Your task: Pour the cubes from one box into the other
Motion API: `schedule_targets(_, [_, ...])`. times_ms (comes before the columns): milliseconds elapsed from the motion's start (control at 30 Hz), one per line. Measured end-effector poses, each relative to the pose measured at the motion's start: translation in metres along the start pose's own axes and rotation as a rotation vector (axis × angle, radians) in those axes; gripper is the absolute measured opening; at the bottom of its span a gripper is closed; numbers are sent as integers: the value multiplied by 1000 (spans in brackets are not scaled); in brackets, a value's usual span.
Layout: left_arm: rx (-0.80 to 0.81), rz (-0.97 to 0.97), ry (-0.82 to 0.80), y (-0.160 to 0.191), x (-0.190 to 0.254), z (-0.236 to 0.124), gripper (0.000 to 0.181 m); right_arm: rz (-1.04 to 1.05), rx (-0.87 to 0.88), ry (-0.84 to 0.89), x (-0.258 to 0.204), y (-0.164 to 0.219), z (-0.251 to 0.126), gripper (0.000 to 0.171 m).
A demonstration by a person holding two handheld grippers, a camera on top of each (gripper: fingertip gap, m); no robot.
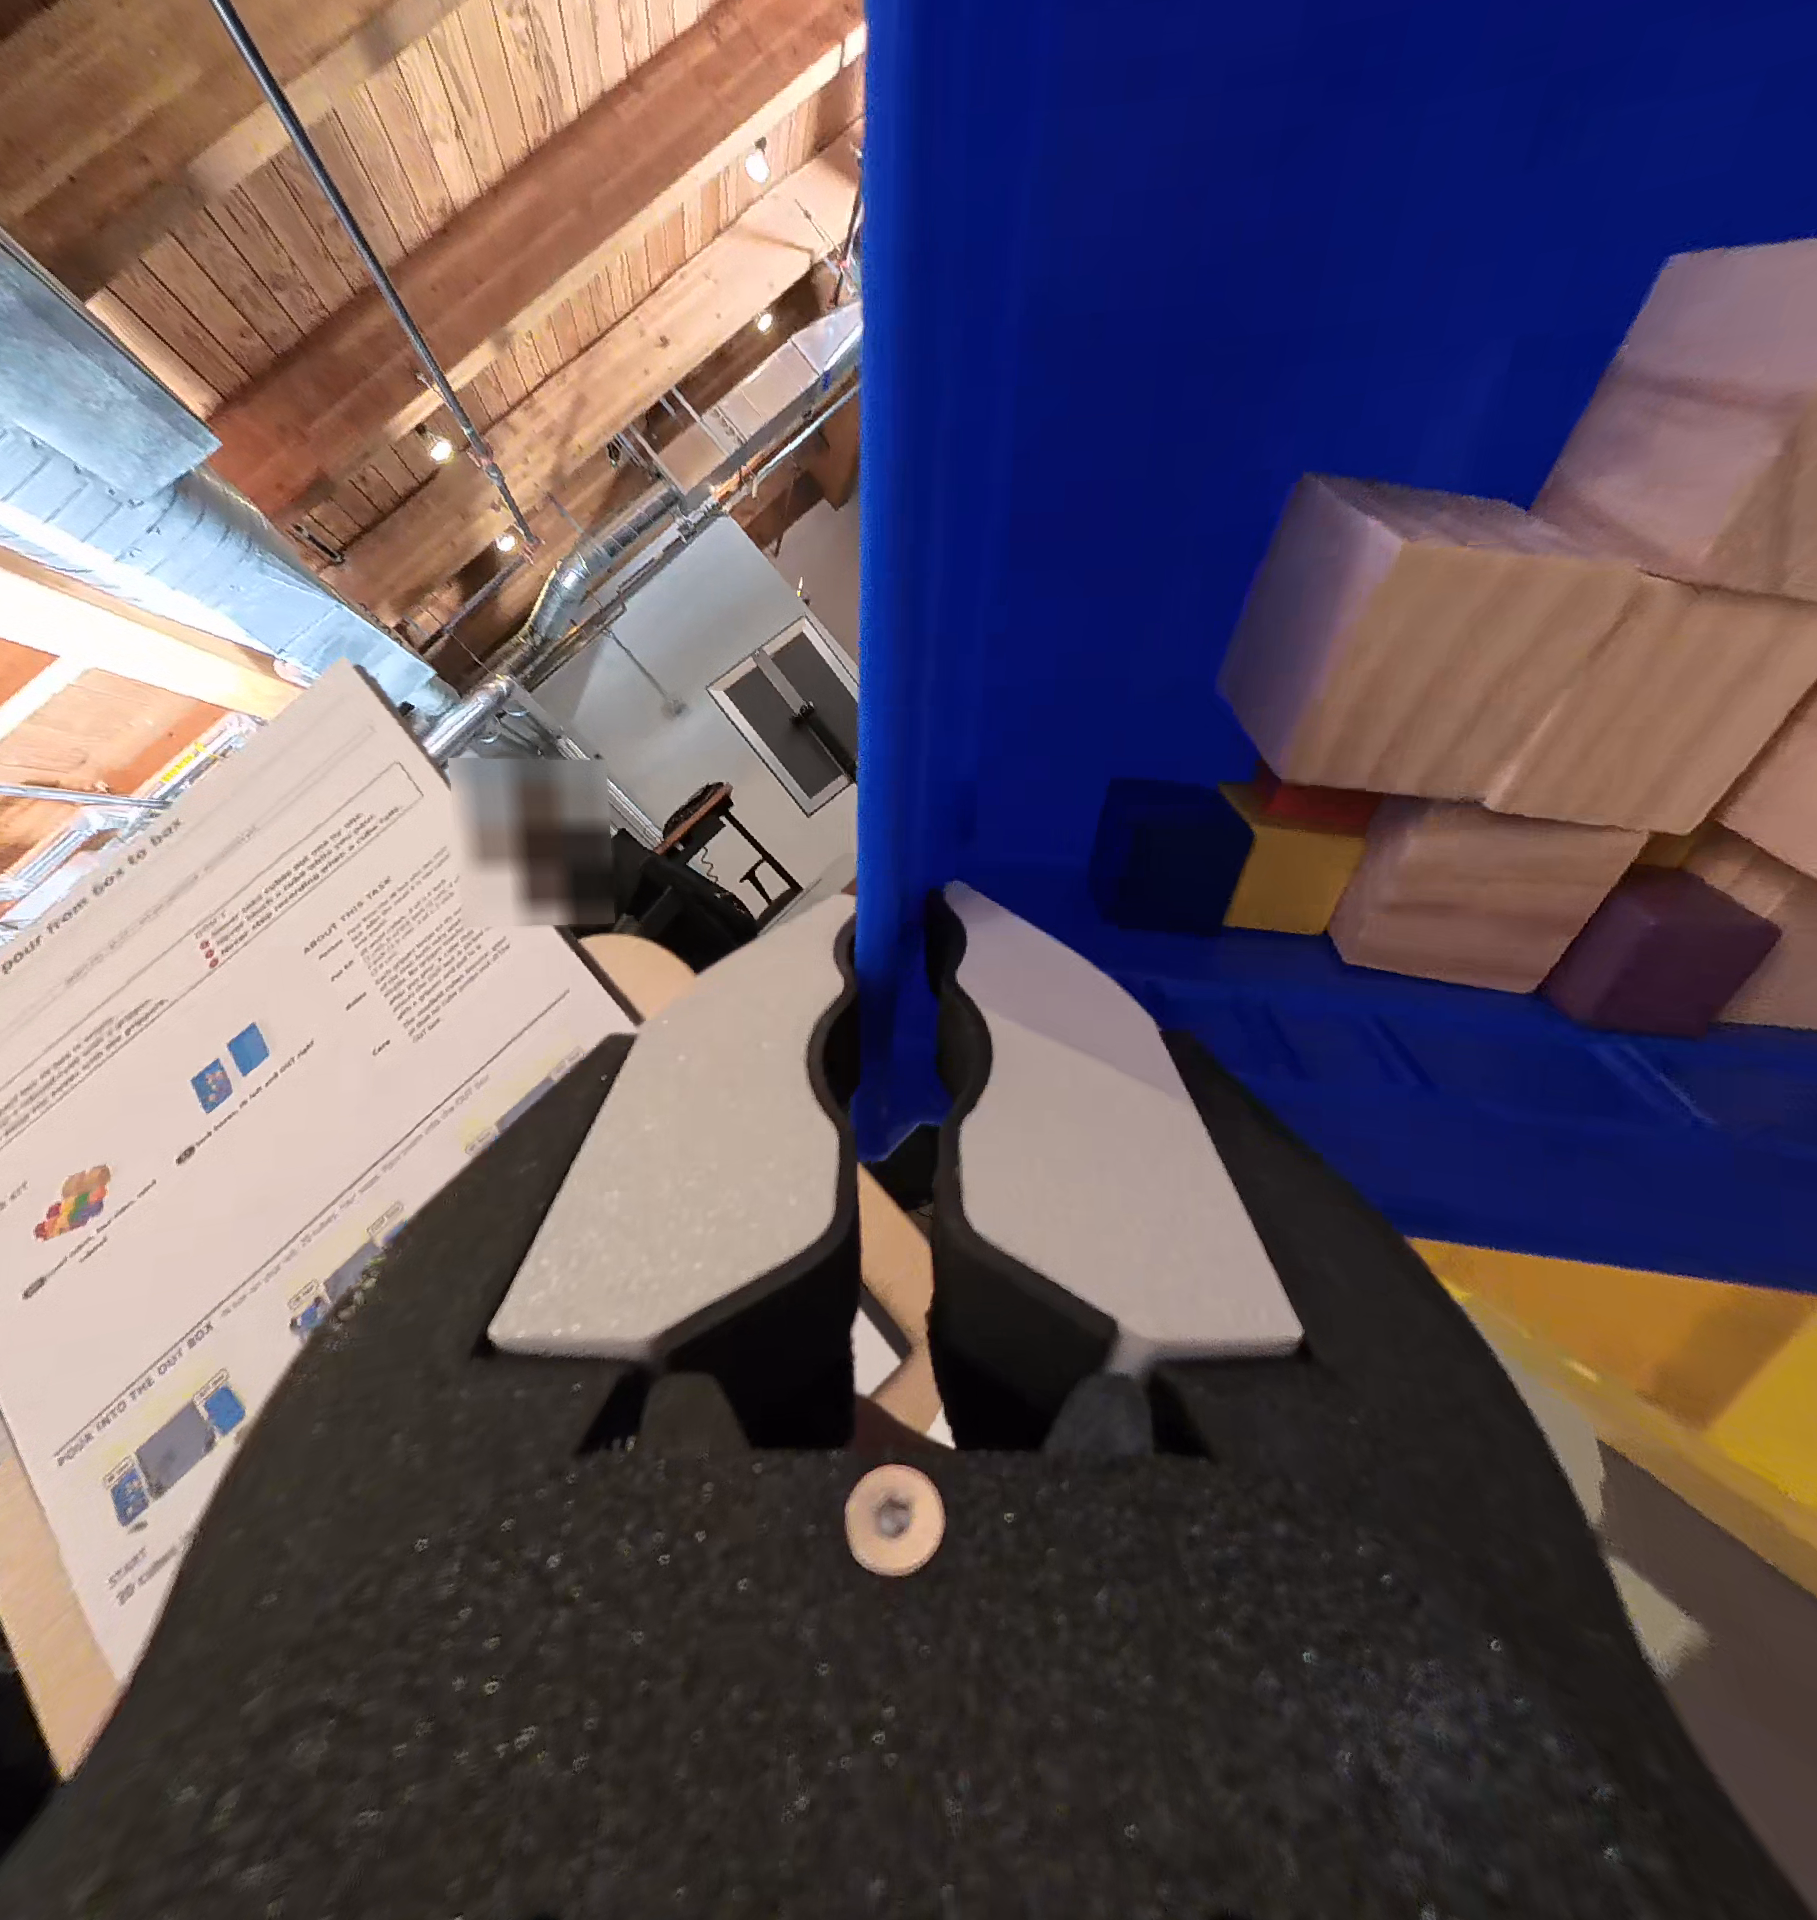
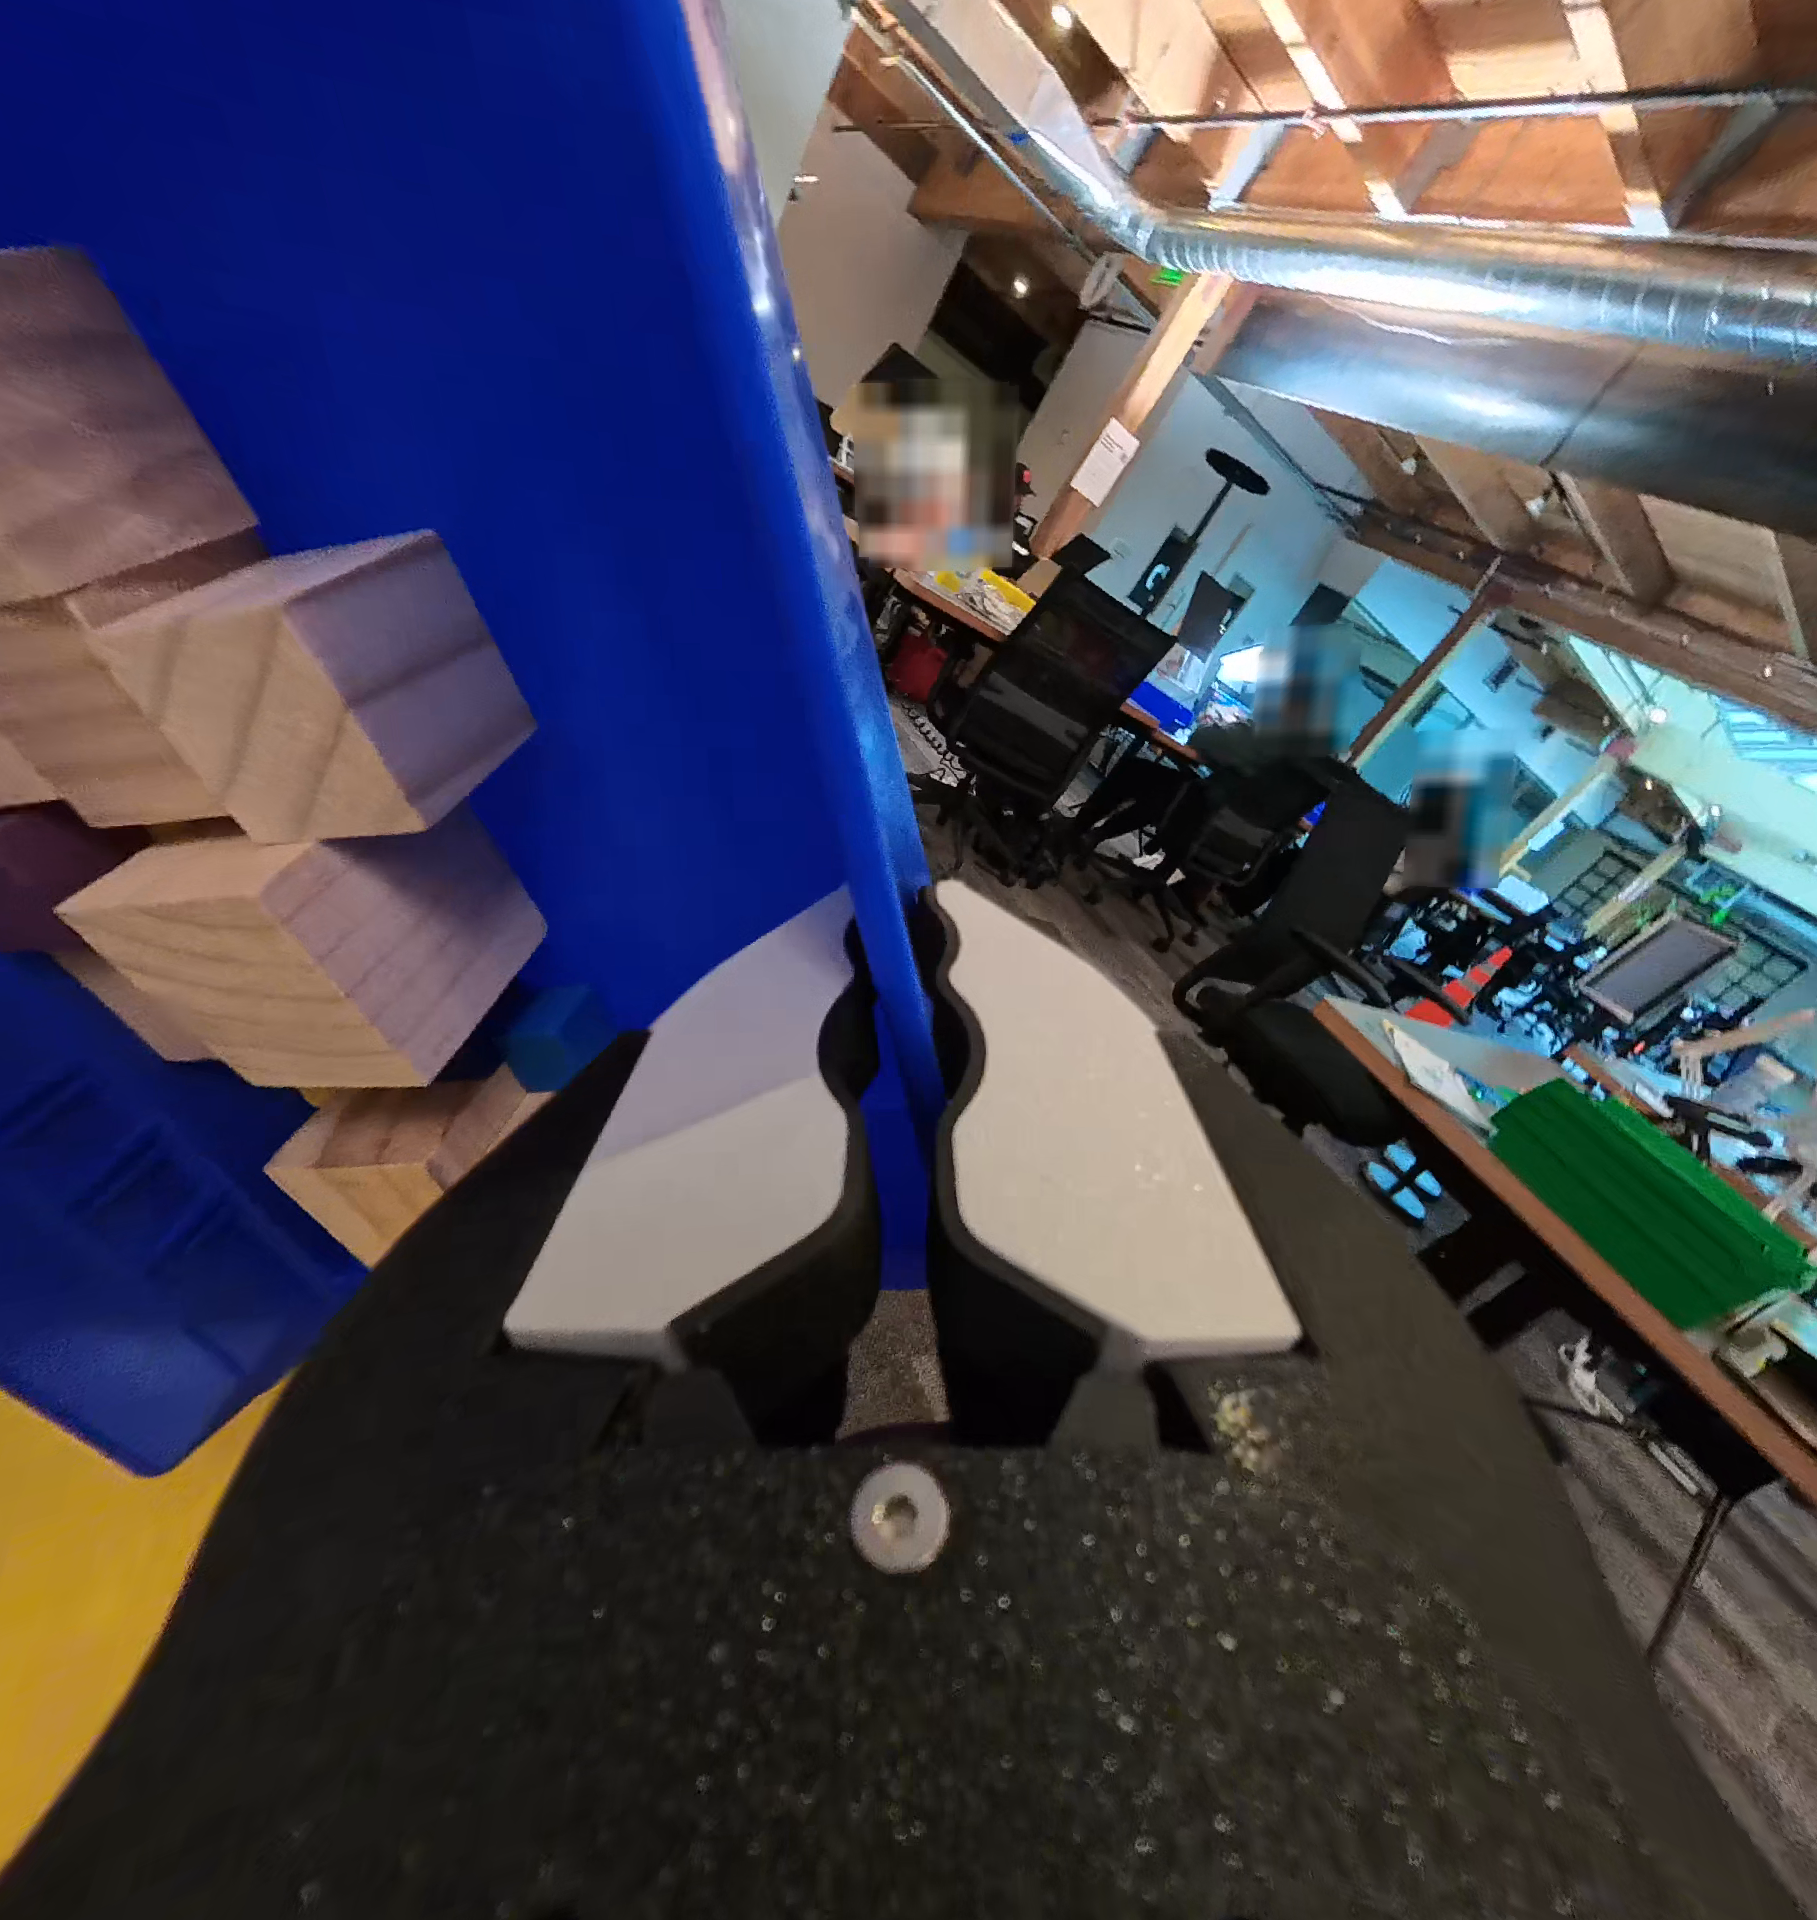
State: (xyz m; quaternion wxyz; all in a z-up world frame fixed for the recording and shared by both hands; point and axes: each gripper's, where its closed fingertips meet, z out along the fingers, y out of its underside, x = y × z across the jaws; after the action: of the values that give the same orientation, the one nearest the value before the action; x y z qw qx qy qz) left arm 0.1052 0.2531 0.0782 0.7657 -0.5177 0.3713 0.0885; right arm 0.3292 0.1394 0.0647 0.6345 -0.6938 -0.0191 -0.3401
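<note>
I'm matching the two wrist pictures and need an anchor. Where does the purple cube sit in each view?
Left wrist view: purple cube at right, low in the cube pile, against the blue box edge.
Right wrist view: purple cube at far left, partly behind wooden cubes.
Shared landmark: the blue box wall that both grippers clamp.

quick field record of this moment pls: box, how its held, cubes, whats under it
box: blue box, lifted and tipped
left gripper: fingers shut on one side wall of the box
right gripper: fingers shut on the opposite wall
cubes: plain wooden cubes heaped toward the lower end, with a purple cube, a yellow cube and a small blue cube among them
below: yellow surface, too blurred to identify
</note>
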Motion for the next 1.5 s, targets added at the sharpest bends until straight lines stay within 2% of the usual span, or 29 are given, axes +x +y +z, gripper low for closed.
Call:
schedule_targets(100, [23, 8, -25, -5, -1, 1, 10, 62, -9, 5, 0, 5, 1, 5])
schedule_targets(233, [79, 30, -77, -6, -3, -7, 7, 44, 14, 29, 1, 2, 2, 6])
schedule_targets(500, [56, 18, -47, -4, -1, -4, 7, 57, -29, -2, -1, 5, 8, 6])
schedule_targets(900, [100, 1, -83, -14, -7, -7, 5, 49, 33, 40, 9, -11, 6, 6])
schedule_targets(1033, [135, 15, -109, -28, -19, -11, 5, 63, 80, 64, 16, -25, 2, 6])
schedule_targets(1167, [139, 14, -88, -55, -54, -21, 4, 81, 110, 39, 25, -61, -12, 6])
schedule_targets(1300, [26, 84, 15, -71, -112, -42, 4, 115, 80, -85, 8, -107, -34, 6])
schedule_targets(1400, [-133, 182, 108, -59, -167, -73, 3, 102, 10, -241, -42, -133, -57, 6])
schedule_targets(1500, [-403, 332, 212, -15, -225, -116, 3, 97, -136, -519, -141, -143, -87, 7])
